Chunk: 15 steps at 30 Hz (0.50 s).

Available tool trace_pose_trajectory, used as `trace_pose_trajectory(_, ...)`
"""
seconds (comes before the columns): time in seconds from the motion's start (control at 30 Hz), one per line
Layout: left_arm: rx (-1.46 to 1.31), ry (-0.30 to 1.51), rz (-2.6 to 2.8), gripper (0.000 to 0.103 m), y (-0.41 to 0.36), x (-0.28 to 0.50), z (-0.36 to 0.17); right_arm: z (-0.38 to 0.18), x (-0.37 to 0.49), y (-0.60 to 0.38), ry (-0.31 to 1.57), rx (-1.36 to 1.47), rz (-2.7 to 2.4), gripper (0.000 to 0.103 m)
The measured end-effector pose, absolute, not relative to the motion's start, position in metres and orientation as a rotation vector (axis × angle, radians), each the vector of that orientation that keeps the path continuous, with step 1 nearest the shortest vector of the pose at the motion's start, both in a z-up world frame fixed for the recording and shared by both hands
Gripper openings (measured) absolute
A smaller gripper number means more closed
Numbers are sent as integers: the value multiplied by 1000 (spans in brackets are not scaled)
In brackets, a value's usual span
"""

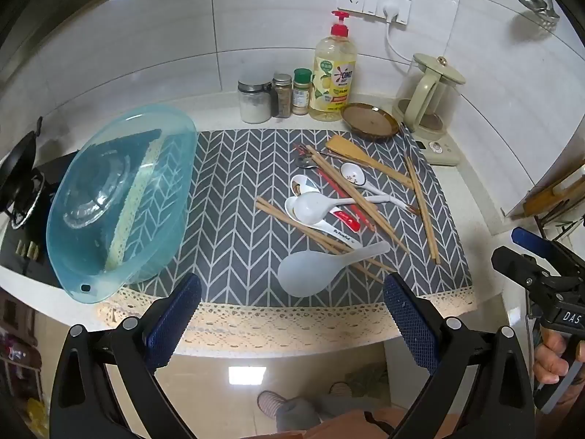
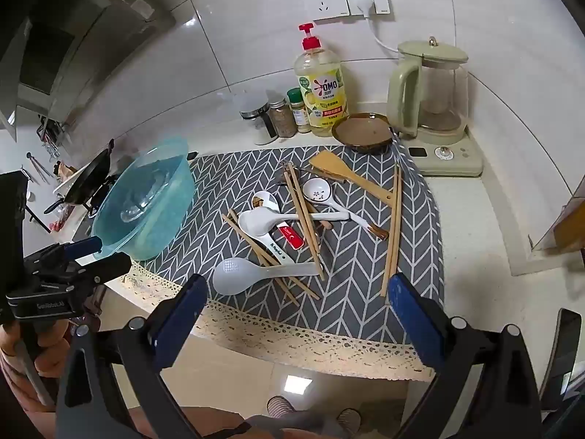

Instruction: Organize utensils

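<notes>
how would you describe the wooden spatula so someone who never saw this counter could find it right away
Start at the grey chevron mat on the counter and go to its far right corner, by the brown dish in front of the pale green kettle. The wooden spatula lies there, slanting toward the mat's right edge. Unlike the thin chopsticks and white spoons nearby, it has a broad, flat wooden blade.

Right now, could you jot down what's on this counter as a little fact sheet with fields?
Surface: grey herringbone mat with lace edge
Utensils: jumbled pile of chopsticks, white spoons, wooden spatula, white rice paddle nearest the front
Container: blue plastic basin, tipped on the mat's left side
Behind the mat: dish soap bottle, spice jars, brown dish, kettle
Left gripper: fingers open, holding nothing
Right gripper: fingers open, holding nothing
</notes>
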<state>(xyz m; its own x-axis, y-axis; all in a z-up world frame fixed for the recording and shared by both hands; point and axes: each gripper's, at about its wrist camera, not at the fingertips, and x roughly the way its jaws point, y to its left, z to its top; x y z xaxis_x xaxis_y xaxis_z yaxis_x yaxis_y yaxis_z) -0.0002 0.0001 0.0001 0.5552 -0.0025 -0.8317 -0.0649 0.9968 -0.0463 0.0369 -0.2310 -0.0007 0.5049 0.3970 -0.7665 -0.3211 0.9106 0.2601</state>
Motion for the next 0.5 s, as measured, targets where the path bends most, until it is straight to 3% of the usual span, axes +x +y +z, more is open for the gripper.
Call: trace_pose_trajectory(0.5, -68, 991, 44, 99, 2, -1, 0, 1, 41, -229, 951, 78, 428, 96)
